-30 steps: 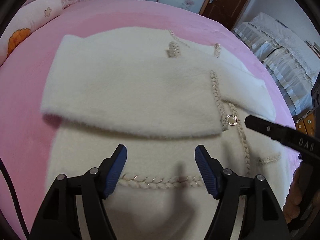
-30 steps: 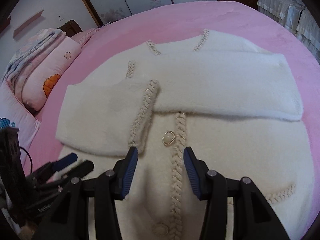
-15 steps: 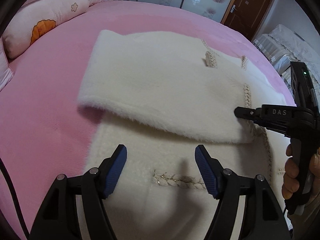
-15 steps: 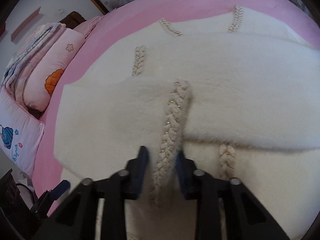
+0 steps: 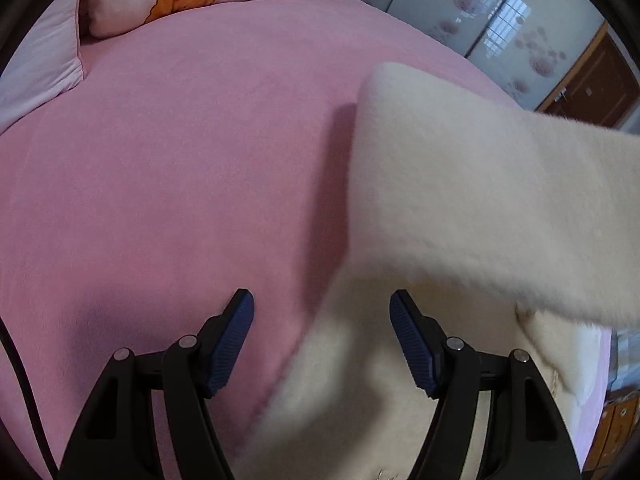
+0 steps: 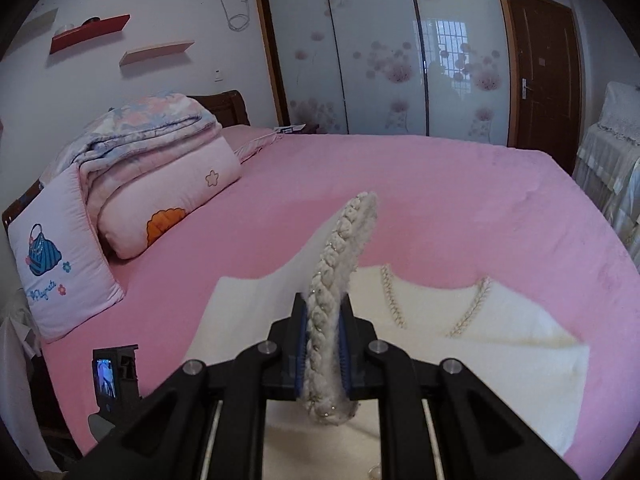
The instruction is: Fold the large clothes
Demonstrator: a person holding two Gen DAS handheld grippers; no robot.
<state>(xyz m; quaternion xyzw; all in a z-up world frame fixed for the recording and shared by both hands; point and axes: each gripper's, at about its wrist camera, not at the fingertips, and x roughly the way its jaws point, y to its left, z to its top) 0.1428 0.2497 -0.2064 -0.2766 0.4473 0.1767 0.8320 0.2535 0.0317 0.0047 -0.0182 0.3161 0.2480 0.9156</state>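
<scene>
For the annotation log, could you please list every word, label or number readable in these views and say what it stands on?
Pink script under the blue handbag picture on the white pillow: too small and slanted to read.
Small lit screen on the left gripper, as the right wrist view shows it: an image only, no legible text.
Cream cardigan, pink bedsheet, right gripper: no text.

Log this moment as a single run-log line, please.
right gripper: shut on braided cuff, lifted | left gripper: open over cardigan edge | sleeve raised above pink bed
</scene>
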